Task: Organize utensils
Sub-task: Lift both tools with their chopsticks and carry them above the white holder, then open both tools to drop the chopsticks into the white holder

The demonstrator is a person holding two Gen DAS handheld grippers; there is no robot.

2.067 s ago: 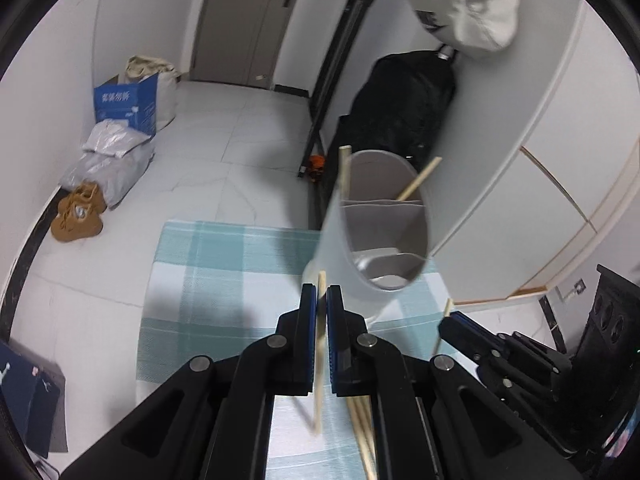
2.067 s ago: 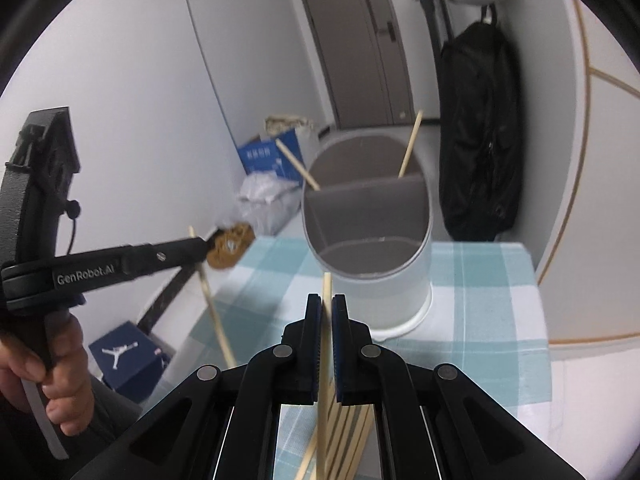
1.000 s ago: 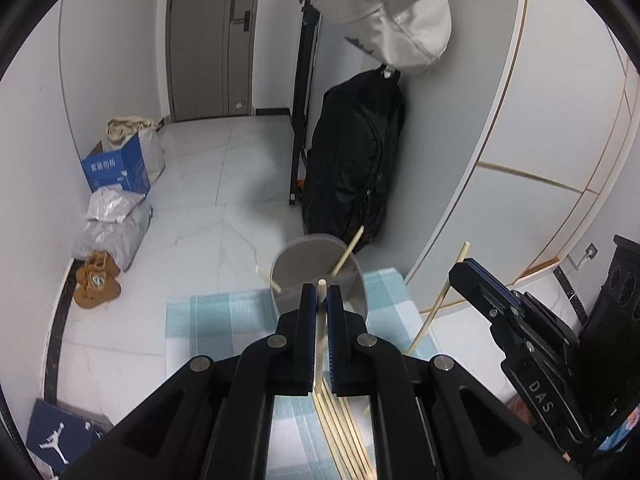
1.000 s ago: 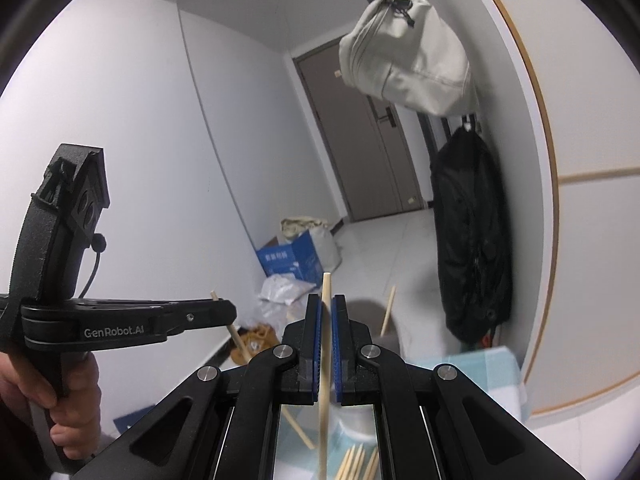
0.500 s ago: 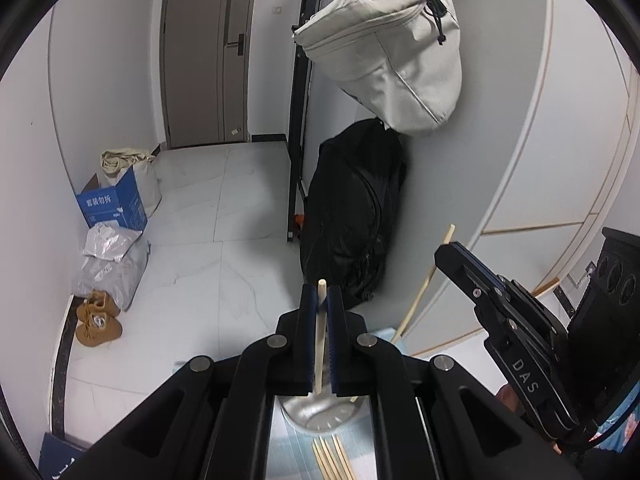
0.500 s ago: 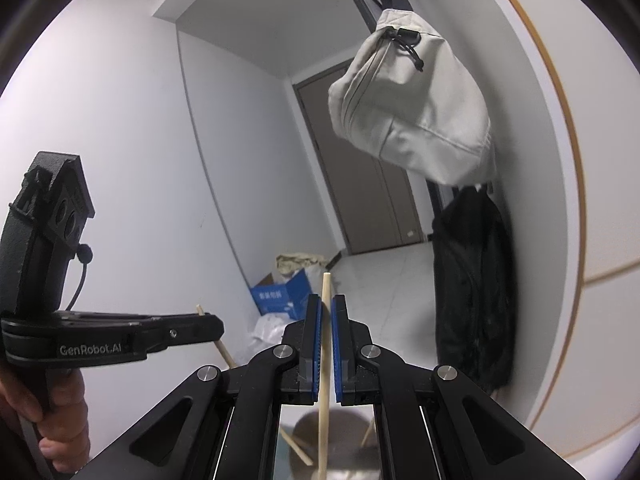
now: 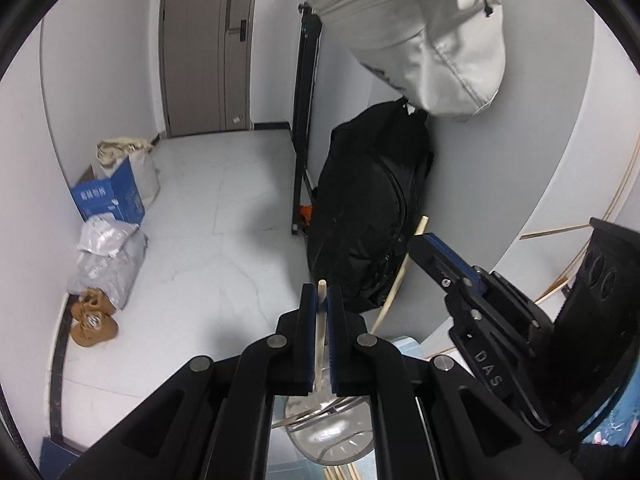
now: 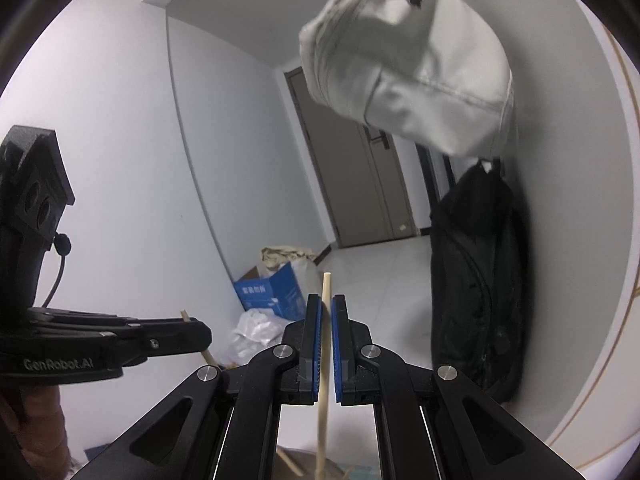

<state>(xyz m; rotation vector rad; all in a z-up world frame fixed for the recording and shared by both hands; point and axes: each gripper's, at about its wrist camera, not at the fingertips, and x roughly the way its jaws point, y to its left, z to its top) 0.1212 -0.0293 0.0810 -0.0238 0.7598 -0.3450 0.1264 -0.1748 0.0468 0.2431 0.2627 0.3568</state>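
Observation:
My left gripper [image 7: 320, 300] is shut on a wooden chopstick [image 7: 319, 336] held upright, high above the grey utensil holder [image 7: 332, 440], whose open top shows just below the fingers. My right gripper [image 8: 326, 312] holds a second wooden chopstick [image 8: 324, 360] upright between its blue pads, with a small gap showing on either side. Each gripper shows in the other's view: the right one [image 7: 436, 250] with its chopstick [image 7: 400, 276], the left one [image 8: 200, 334] at the left. More chopsticks [image 7: 340, 472] lie on the checked cloth under the holder.
A black backpack [image 7: 368, 208] leans on the wall ahead, and a pale grey bag [image 7: 432, 36] hangs above it. A blue box [image 7: 108, 196], plastic bags [image 7: 104, 260] and brown shoes [image 7: 92, 320] sit on the floor at the left. A door [image 7: 204, 44] stands at the back.
Both grippers have risen and tilted up with their chopsticks; the holder has dropped from the middle of both views to the bottom edge. The right pads look slightly slacker around the chopstick.

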